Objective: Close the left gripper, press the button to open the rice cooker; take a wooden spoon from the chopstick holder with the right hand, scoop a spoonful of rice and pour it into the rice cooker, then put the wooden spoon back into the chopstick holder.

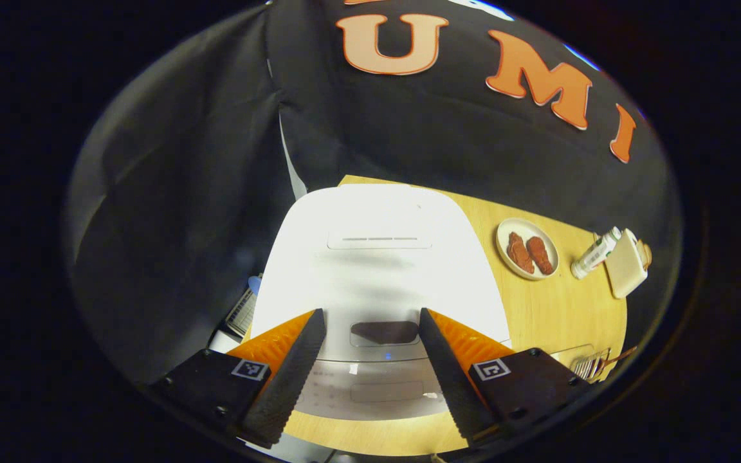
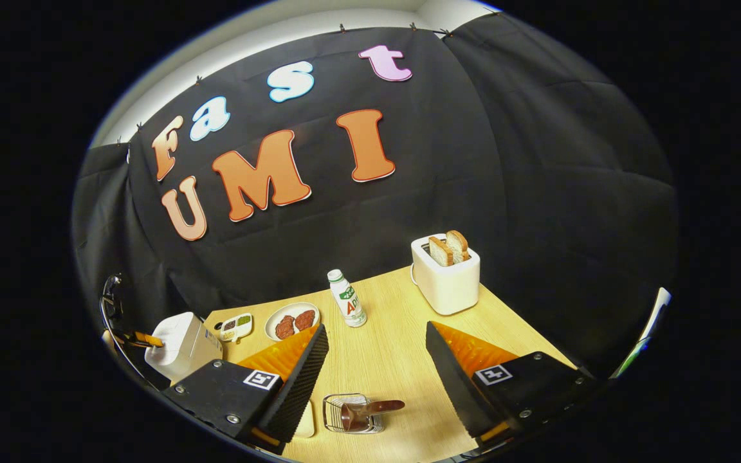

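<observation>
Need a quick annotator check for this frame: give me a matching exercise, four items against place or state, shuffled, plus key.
Items:
1. rice cooker
2. wooden spoon
3. toaster
4. left gripper

States:
A. in the wire chopstick holder
B. holds two bread slices
C. open, above the cooker's button
D. lid down

Pairs: 1-D, 2-A, 3-B, 4-C
</observation>
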Demonstrator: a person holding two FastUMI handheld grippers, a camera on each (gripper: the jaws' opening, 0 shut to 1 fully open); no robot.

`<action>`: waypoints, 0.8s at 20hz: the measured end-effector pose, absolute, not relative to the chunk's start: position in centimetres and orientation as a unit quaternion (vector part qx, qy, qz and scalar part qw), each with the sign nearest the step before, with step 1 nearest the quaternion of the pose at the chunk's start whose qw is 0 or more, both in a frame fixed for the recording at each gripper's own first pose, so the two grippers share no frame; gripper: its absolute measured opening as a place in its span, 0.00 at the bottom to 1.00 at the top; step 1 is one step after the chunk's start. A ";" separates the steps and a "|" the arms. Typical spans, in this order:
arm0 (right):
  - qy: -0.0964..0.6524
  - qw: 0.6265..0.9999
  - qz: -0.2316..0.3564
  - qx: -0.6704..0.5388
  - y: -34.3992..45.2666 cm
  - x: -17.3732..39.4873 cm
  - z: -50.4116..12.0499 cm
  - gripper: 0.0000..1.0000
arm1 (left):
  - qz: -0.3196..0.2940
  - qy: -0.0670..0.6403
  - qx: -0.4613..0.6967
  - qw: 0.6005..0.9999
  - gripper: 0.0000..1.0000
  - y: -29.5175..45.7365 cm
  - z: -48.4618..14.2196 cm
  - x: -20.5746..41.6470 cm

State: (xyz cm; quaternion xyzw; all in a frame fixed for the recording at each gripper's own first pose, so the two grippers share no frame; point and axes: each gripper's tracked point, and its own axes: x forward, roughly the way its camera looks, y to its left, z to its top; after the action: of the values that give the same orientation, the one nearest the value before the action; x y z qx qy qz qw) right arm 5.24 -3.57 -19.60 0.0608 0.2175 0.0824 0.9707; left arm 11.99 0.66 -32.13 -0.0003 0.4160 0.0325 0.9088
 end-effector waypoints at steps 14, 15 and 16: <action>0.206 0.973 0.080 0.060 -2.3 4.5 -18.5 0.95 | 0.021 0.361 -0.007 0.932 0.99 -0.9 -29.0 11.6; 0.202 0.975 0.078 0.055 -2.2 4.5 -18.1 0.95 | 0.019 0.344 -0.005 0.939 0.99 -1.1 -27.8 12.1; 0.196 0.976 0.077 0.050 -2.1 4.6 -17.6 0.95 | 0.016 0.326 -0.004 0.945 0.99 -1.1 -26.3 12.4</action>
State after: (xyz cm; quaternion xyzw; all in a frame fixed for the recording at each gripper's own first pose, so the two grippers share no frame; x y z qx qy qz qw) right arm 4.62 -2.13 -17.55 0.0501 0.1963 0.0766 0.9763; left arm 12.38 -1.12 -26.29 -0.0042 0.3258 0.0163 0.9453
